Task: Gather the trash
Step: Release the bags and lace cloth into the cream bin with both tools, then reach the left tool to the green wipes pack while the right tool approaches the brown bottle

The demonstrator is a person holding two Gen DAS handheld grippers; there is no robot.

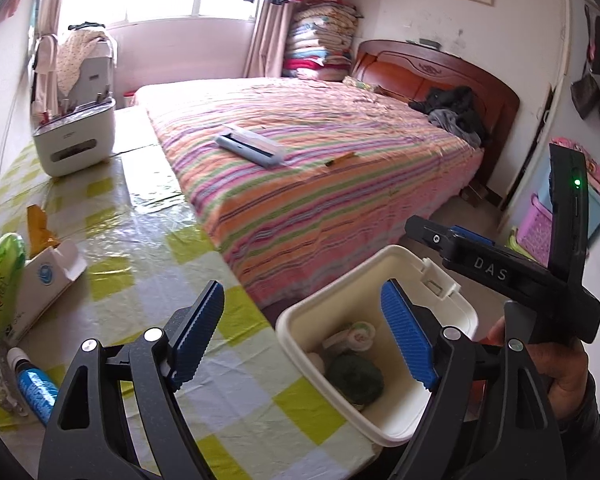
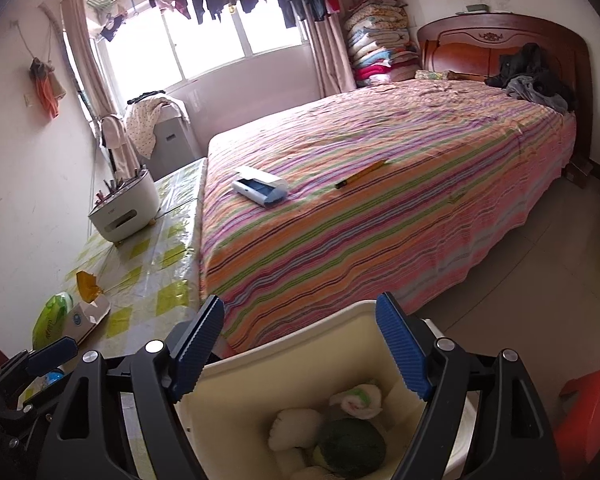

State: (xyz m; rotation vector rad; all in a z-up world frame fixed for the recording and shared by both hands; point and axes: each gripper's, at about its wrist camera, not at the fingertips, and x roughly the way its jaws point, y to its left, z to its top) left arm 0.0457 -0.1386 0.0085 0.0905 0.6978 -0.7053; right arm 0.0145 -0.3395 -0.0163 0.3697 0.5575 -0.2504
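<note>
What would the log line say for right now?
left claw: open, empty | right claw: open, empty, above bin | white bin: open, holds trash | table: wrappers remain

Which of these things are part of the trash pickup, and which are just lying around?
Part of the job: white bin, crumpled wads inside, dark green lump, left tongs and right tongs, both open.

Lying about: striped bed, tissue holder, blue bottle.

A: Where does each wrist camera sit?

B: The left looks down over the checked yellow-green tablecloth (image 1: 220, 344); the right sits closer above the open white plastic bin (image 2: 260, 400). Both face the striped bedspread (image 1: 320, 168) and window.
</note>
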